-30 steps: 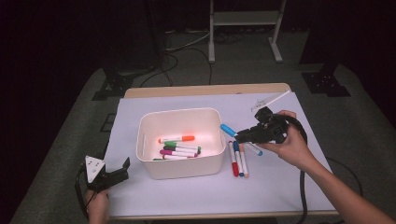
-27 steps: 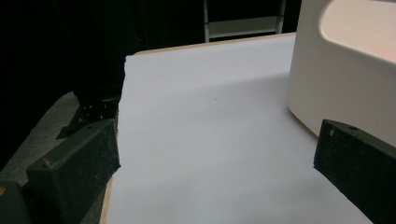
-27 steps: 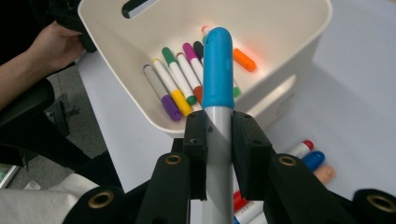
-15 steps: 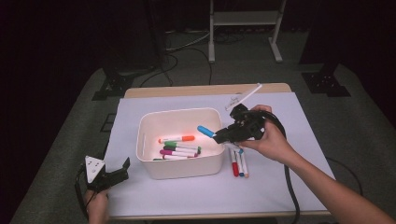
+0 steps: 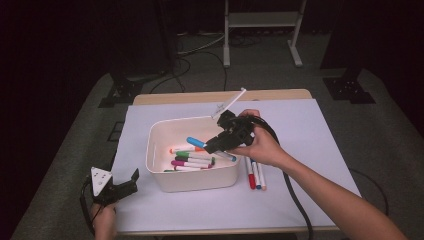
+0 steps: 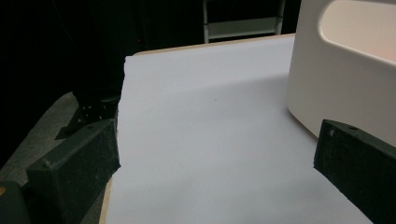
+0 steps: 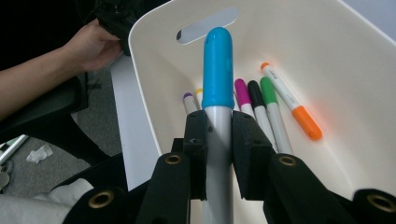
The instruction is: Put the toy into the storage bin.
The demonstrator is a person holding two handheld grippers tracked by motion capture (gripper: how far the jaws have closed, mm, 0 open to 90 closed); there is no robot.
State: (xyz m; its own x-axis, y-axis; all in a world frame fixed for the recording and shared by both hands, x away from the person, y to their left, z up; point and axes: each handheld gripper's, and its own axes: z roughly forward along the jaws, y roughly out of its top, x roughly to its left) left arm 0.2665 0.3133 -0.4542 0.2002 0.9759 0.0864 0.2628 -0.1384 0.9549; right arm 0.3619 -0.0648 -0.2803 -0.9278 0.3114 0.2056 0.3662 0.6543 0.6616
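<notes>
Blue-capped marker (image 7: 218, 79): clamped between the two jaws of the right tool (image 5: 216, 143), jaws pressed on its grey barrel. The long axis runs straight out from the tool, in line with the jaws, cap end leading. In the high view the cap points left and slightly up the table, over the interior of the white bin (image 5: 157, 165). Below and beyond the cap, loose markers (image 7: 275, 100) lie on the bin floor. The left tool (image 5: 127, 184) rests low beside the bin's near-left corner, jaws apart, holding nothing.
</notes>
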